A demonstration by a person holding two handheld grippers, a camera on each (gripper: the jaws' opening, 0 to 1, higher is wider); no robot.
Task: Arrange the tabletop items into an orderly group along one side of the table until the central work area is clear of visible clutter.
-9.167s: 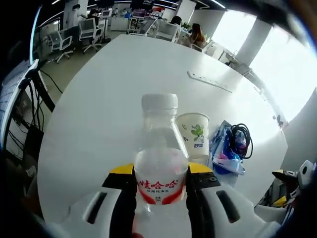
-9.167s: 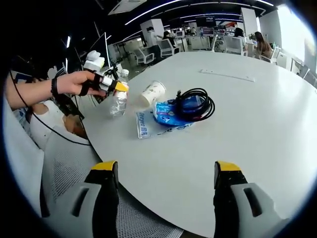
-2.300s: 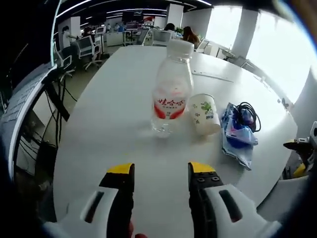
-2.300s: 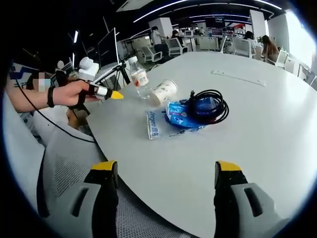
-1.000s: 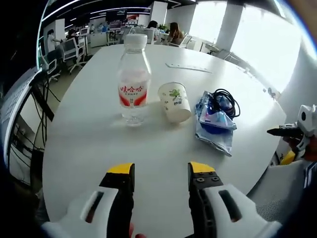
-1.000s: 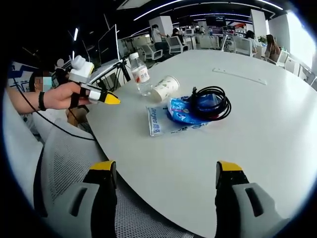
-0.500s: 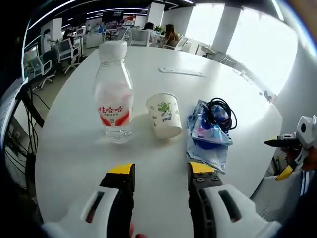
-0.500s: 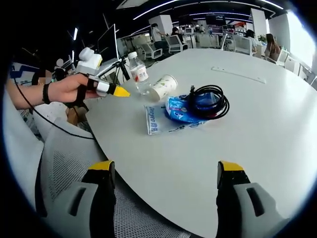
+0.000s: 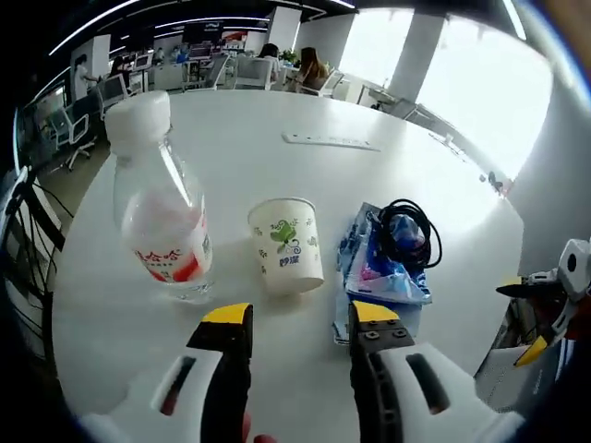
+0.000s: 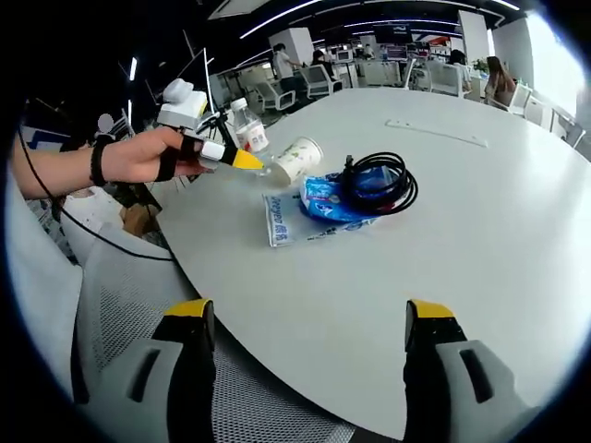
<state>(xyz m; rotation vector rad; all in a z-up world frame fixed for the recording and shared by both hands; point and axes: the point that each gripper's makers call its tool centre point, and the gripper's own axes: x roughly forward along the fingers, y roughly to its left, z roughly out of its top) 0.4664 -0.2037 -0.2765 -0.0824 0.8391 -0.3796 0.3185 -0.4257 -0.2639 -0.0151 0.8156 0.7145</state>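
We see our right gripper [image 10: 300, 346] with its jaws spread wide and empty above the near edge of the white table [image 10: 462, 212]. Across it, our left gripper [image 10: 242, 159], held in a hand [image 10: 143, 157], points its yellow tips at the cup [image 10: 297, 157]. The bottle [image 10: 247, 129] stands behind, and a black cable [image 10: 379, 182] rests on a blue packet [image 10: 323, 198].

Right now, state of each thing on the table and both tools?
Bottle: upright, capped, free of the tools.
Cup: upright, mouth up, right of the bottle.
Blue packet: lying flat, cable on top.
Cable: coiled on the packet.
Left tool: open, empty, just short of the cup.
Right tool: open, empty, over the near table edge.
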